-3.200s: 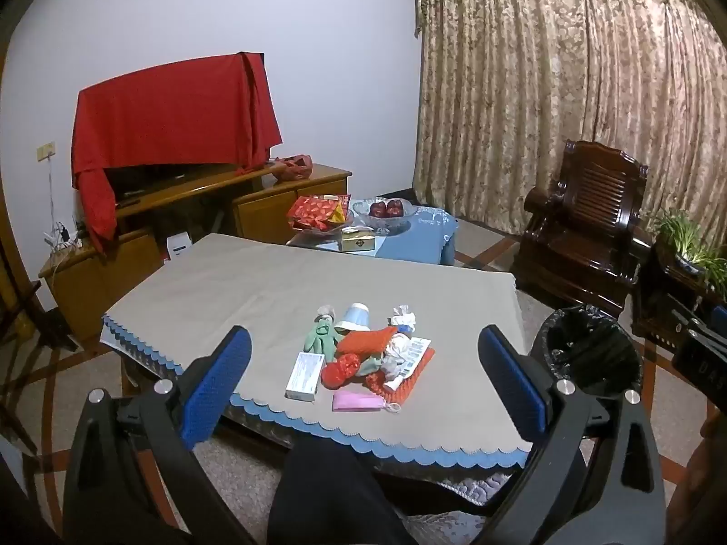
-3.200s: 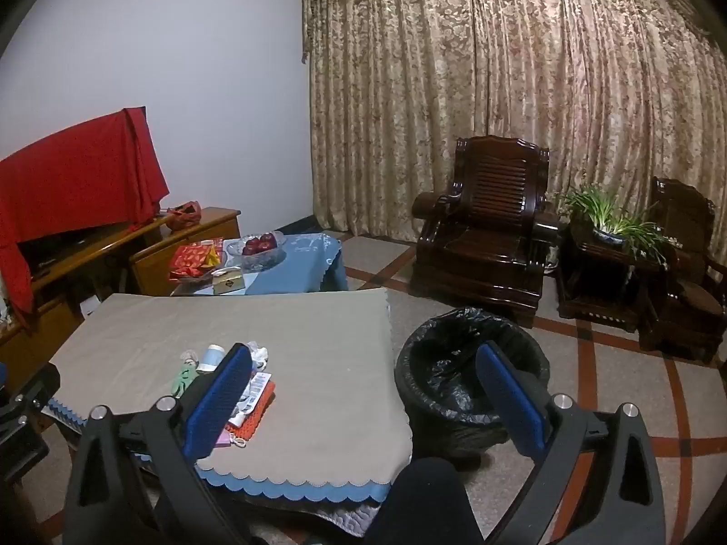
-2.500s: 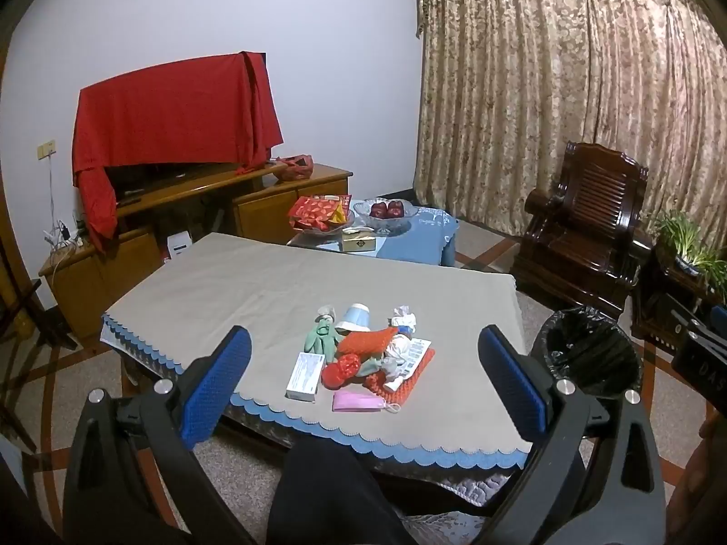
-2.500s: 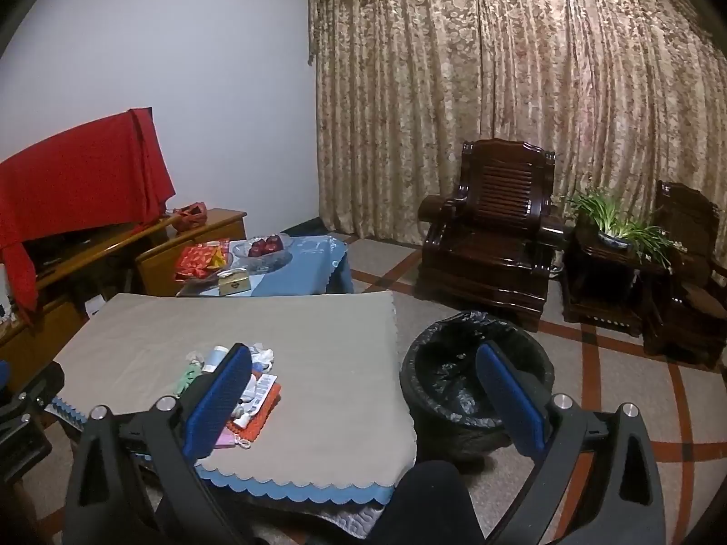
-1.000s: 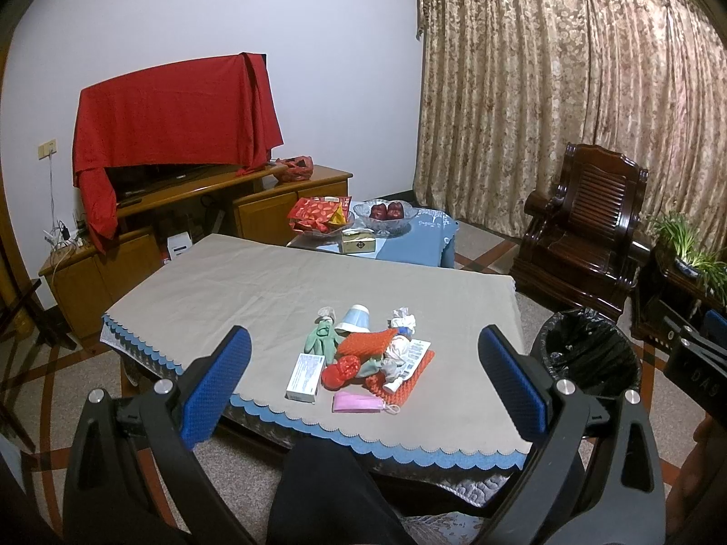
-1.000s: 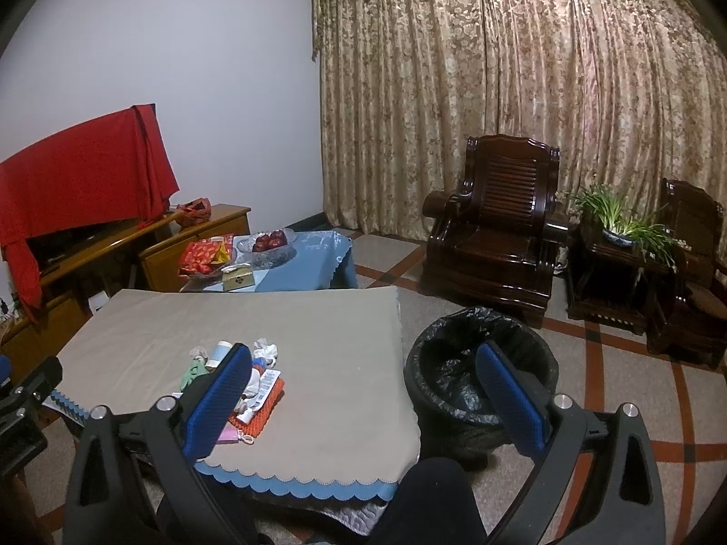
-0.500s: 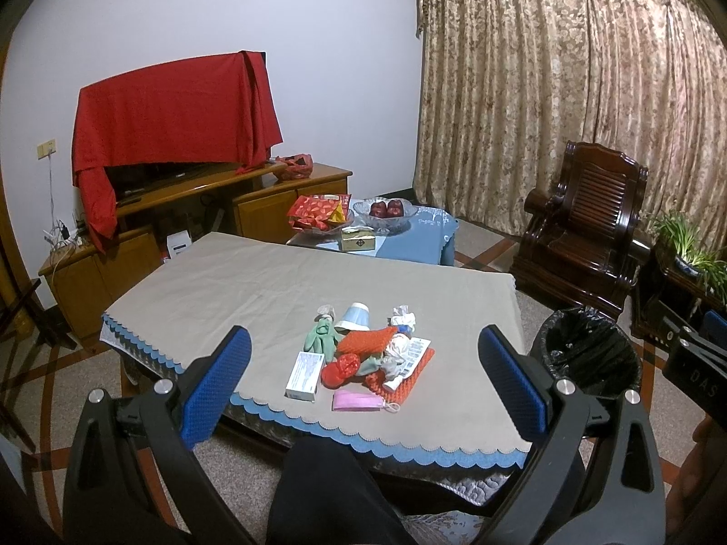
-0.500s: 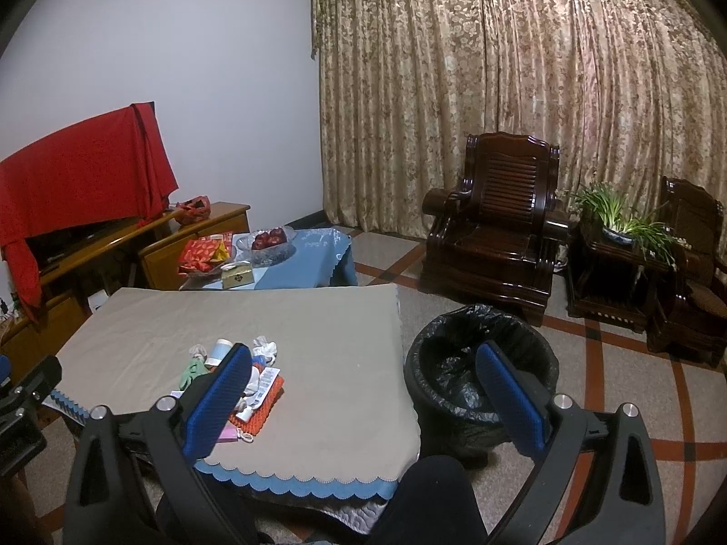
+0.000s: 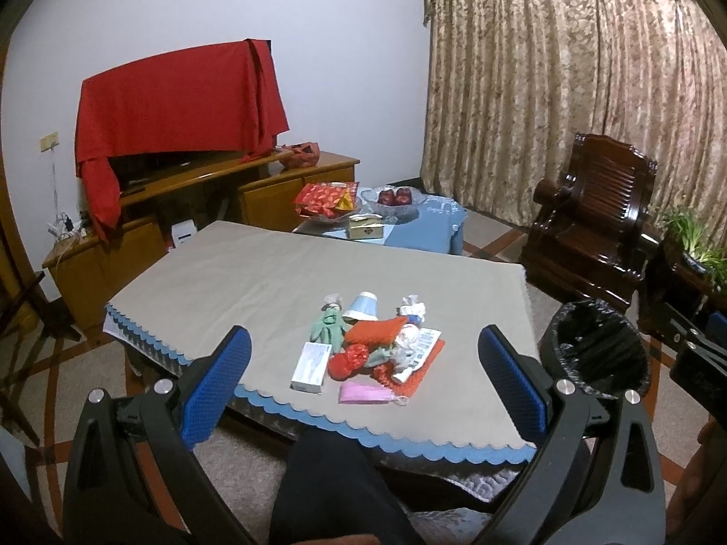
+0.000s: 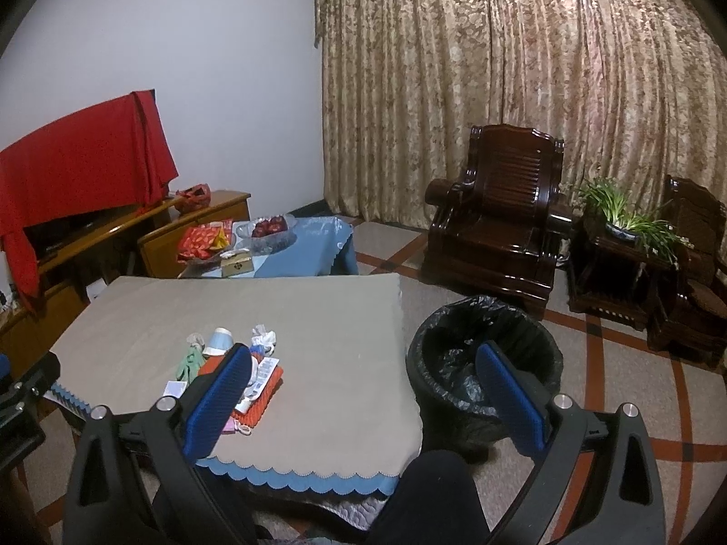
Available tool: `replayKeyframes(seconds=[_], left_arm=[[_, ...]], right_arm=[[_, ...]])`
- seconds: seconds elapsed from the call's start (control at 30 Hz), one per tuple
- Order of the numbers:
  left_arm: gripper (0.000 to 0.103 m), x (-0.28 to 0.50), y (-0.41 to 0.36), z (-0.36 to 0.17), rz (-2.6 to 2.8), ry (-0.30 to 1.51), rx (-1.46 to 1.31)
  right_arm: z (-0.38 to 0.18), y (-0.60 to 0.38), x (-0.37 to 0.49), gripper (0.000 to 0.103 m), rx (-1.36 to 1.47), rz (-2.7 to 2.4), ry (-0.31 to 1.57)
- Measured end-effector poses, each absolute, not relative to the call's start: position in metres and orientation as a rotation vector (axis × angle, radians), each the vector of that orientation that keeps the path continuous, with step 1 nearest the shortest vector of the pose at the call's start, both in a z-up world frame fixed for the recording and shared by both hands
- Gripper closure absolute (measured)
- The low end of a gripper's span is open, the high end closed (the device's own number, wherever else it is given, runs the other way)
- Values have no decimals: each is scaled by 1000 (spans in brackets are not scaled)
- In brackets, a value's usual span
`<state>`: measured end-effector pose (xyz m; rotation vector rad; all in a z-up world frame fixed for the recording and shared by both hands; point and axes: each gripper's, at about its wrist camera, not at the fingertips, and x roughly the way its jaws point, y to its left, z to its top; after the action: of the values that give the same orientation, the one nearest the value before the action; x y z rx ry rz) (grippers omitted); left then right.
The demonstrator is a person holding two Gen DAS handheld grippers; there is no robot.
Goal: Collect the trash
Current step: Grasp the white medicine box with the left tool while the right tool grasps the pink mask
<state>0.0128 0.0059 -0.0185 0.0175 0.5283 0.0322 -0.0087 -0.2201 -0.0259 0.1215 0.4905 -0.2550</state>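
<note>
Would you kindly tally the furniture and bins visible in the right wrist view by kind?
Armchairs: 2, one near the curtain, one at the right edge.
Covered tables: 2, grey cloth and blue cloth.
Plant stand: 1.
Wooden cabinet: 1.
Bin: 1.
Total: 7.

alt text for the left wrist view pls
The open left gripper is held back from a table with a pile of trash near its front edge. A black-lined bin stands on the floor to the right.
</note>
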Motion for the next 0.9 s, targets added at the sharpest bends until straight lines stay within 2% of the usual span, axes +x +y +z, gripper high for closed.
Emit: replayKeyframes(seconds=[0.67,0.9], left_arm=[[6,110,90,-122,120,803,-34],[6,146,107,-144,137,809,5]], right_arm=[[-115,-163,99,7,83,-13,731],[-155,-126,143,20,70,101,830]])
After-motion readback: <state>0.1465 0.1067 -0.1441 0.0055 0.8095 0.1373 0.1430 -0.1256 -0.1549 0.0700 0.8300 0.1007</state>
